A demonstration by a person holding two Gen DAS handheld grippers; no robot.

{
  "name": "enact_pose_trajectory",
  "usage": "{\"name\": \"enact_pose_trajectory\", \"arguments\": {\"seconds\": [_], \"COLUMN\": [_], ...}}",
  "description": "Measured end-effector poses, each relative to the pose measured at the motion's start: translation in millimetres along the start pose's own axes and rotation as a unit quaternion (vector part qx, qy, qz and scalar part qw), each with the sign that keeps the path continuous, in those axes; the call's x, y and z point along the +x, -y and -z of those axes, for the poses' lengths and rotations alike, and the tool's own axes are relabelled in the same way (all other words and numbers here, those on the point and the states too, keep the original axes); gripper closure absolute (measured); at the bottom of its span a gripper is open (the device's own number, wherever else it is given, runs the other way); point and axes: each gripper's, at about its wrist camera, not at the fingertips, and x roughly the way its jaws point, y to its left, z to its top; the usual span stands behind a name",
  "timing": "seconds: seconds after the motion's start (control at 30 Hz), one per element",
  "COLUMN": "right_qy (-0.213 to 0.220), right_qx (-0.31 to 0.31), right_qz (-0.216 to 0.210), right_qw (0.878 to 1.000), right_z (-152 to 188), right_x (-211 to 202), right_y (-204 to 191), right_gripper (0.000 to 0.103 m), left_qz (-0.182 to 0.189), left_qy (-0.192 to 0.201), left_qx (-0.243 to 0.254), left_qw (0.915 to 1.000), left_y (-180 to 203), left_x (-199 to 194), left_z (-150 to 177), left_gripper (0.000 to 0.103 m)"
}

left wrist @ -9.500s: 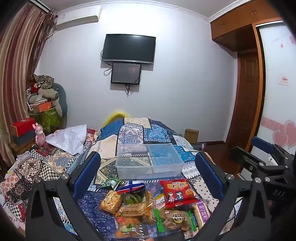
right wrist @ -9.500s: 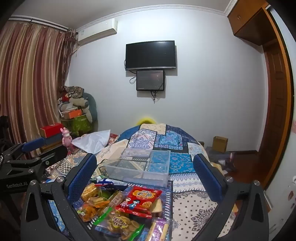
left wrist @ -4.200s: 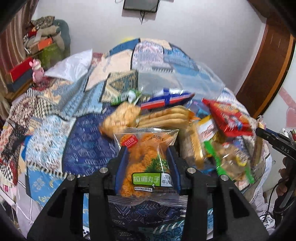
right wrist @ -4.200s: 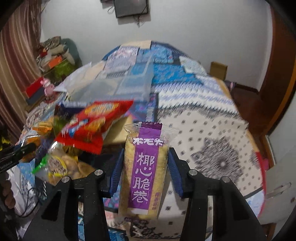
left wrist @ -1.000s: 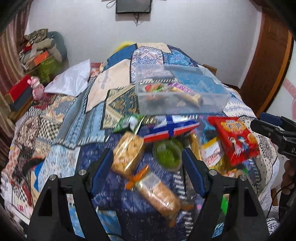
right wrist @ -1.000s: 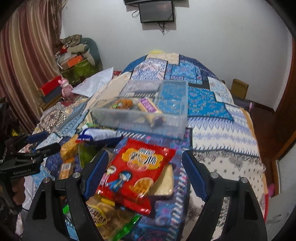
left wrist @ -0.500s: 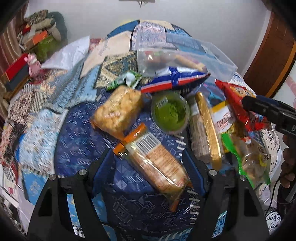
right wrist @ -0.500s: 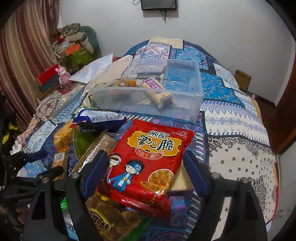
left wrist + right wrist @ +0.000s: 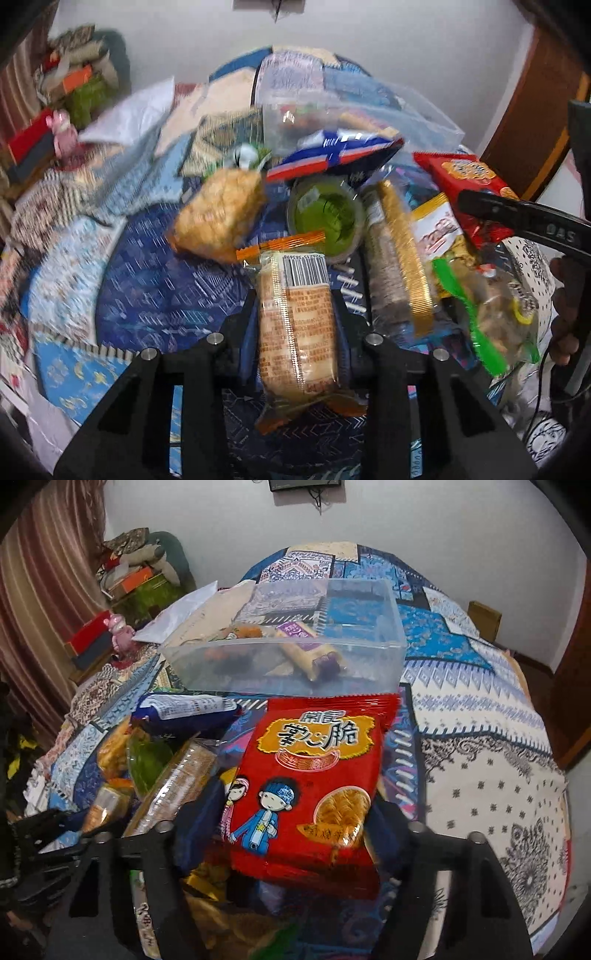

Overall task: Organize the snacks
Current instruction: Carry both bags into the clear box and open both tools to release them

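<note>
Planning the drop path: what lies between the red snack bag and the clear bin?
Right wrist view: nothing. The red snack bag, gripped by the right gripper, nearly meets the clear bin.

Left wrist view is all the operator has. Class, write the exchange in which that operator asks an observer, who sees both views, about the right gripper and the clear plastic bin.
Operator: My left gripper clamps the clear, orange-ended biscuit packet. What is the right gripper doing?
Observer: The right gripper has its blue pads either side of the red foil snack bag. I cannot tell whether they squeeze it.
Operator: The clear plastic bin is a blur for me. Is anything inside?
Observer: Yes, a long purple-labelled packet lies in it, with an orange snack beside it.
</note>
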Motion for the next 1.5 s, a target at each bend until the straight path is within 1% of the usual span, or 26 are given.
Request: {"name": "enact_pose_trajectory", "arguments": {"seconds": [0.07, 0.3, 0.37, 0.5, 0.53, 0.63, 0.77, 0.9, 1.03, 1.1, 1.13, 1.2, 1.23, 1.33, 1.5], "right_qy": [0.000, 0.018, 0.032, 0.057, 0.066, 0.084, 0.103, 0.111, 0.110, 0.105, 0.100, 0.093, 0.087, 0.075, 0.053], "right_qx": [0.001, 0.004, 0.002, -0.002, -0.001, -0.001, 0.003, 0.004, 0.007, 0.010, 0.010, 0.010, 0.009, 0.007, 0.005], "right_qz": [-0.006, -0.012, -0.011, -0.011, -0.011, -0.010, -0.005, -0.004, -0.002, -0.004, -0.005, -0.003, -0.004, -0.006, -0.012], "right_qw": [1.000, 1.000, 0.999, 0.998, 0.998, 0.996, 0.995, 0.994, 0.994, 0.994, 0.995, 0.996, 0.996, 0.997, 0.999], "right_z": [1, 0, -3, -13, -17, -28, -47, -63, -80, -88, -93, -97, -101, -109, -119], "right_x": [-2, -16, -25, -42, -48, -55, -57, -53, -38, -30, -22, -13, -6, 8, 32], "right_y": [2, 3, 3, 4, 5, 8, 15, 21, 30, 33, 34, 36, 37, 39, 42], "right_gripper": [0.039, 0.039, 0.039, 0.039, 0.039, 0.039, 0.039, 0.039, 0.039, 0.039, 0.039, 0.039, 0.039, 0.039, 0.039], "left_qz": [-0.007, -0.003, 0.006, 0.006, 0.010, 0.024, 0.021, 0.020, 0.018, 0.032, 0.047, 0.058, 0.057, 0.041, 0.028], "left_qy": [0.020, 0.061, 0.069, 0.089, 0.095, 0.102, 0.113, 0.114, 0.104, 0.087, 0.072, 0.047, 0.035, 0.022, -0.002], "left_qx": [0.005, 0.006, 0.002, 0.008, 0.009, 0.010, 0.020, 0.030, 0.047, 0.053, 0.056, 0.062, 0.068, 0.082, 0.085], "left_qw": [0.9998, 0.9981, 0.9976, 0.9960, 0.9954, 0.9944, 0.9932, 0.9928, 0.9933, 0.9942, 0.9947, 0.9953, 0.9954, 0.9956, 0.9960], "left_y": [2, 1, 1, 5, 7, 11, 19, 27, 35, 39, 41, 45, 47, 54, 57], "left_x": [-12, -37, -39, -43, -44, -43, -36, -23, 0, 14, 23, 39, 50, 68, 93], "left_z": [-4, -33, -46, -70, -78, -98, -124, -150, -176, -188, -196, -207, -214, -226, -238], "left_gripper": [0.067, 0.067, 0.067, 0.067, 0.067, 0.067, 0.067, 0.067, 0.067, 0.067, 0.067, 0.067, 0.067, 0.067, 0.067]}}
